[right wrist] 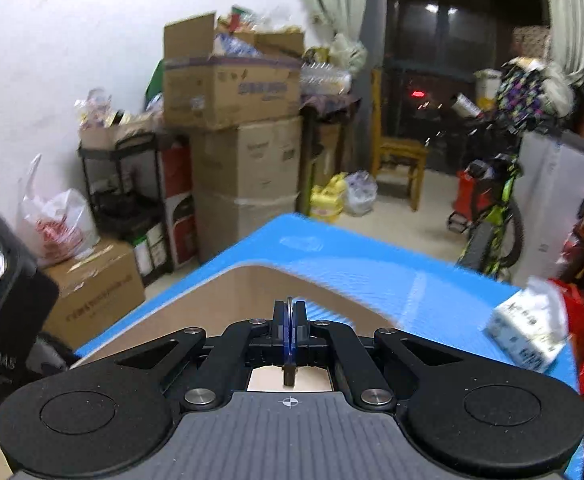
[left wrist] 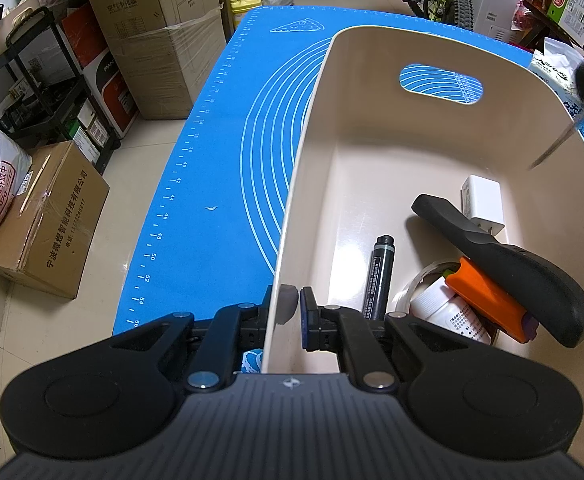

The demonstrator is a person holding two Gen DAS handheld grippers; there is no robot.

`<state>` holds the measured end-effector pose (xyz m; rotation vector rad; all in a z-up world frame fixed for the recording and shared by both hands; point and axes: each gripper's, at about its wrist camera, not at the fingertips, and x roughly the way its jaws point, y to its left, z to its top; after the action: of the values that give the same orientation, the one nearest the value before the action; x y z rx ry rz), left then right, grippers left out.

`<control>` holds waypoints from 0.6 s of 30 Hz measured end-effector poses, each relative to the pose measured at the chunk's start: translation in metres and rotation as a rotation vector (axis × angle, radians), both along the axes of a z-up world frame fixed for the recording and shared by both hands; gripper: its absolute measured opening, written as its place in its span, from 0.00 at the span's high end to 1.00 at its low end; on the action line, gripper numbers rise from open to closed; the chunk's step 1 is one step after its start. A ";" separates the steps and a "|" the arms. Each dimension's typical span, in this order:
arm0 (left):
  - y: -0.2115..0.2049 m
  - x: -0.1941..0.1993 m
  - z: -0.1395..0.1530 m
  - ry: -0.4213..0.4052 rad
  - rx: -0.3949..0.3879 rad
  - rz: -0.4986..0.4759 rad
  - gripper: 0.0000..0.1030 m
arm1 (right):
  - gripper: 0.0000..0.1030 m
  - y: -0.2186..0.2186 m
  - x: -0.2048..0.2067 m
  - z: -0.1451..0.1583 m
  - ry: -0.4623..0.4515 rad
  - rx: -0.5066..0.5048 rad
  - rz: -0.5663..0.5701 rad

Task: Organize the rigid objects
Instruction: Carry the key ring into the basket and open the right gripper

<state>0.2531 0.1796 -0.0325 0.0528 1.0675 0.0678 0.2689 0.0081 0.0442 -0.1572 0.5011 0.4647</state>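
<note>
A beige bin (left wrist: 311, 128) stands on the blue mat (left wrist: 220, 168). My left gripper (left wrist: 290, 312) is shut on the bin's near left wall. Inside lie a black marker (left wrist: 379, 276), a white charger plug (left wrist: 481, 204), a black curved handle (left wrist: 507, 264), an orange tool (left wrist: 487, 300), a white bottle (left wrist: 451, 312) and a tape roll (left wrist: 407, 292). My right gripper (right wrist: 290, 320) is shut on a thin flat blade-like object (right wrist: 290, 364), held above the bin (right wrist: 228, 292). From the left wrist view, a thin metal tip (left wrist: 555, 144) reaches over the bin's right rim.
A tissue pack (right wrist: 527, 332) lies on the mat at the right; it also shows in the left wrist view (left wrist: 559, 76). Cardboard boxes (left wrist: 148, 40), a black shelf (left wrist: 40, 92) and bags stand on the floor left of the table. A bicycle (right wrist: 495, 208) stands beyond.
</note>
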 end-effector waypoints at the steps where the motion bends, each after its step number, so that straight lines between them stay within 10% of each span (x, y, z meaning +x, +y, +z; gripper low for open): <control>1: 0.000 0.000 0.000 0.000 0.000 0.000 0.89 | 0.87 0.004 0.001 -0.006 0.020 -0.006 0.005; 14: -0.002 -0.001 0.001 -0.004 0.003 0.008 0.89 | 0.80 0.012 0.007 -0.060 0.237 -0.043 -0.050; 18: -0.001 -0.002 0.006 -0.020 -0.002 0.022 0.88 | 0.41 0.001 0.001 -0.055 0.242 0.016 -0.073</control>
<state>0.2512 0.1785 -0.0262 0.0380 1.0487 0.0870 0.2702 0.0095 -0.0103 -0.0670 0.7379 0.4186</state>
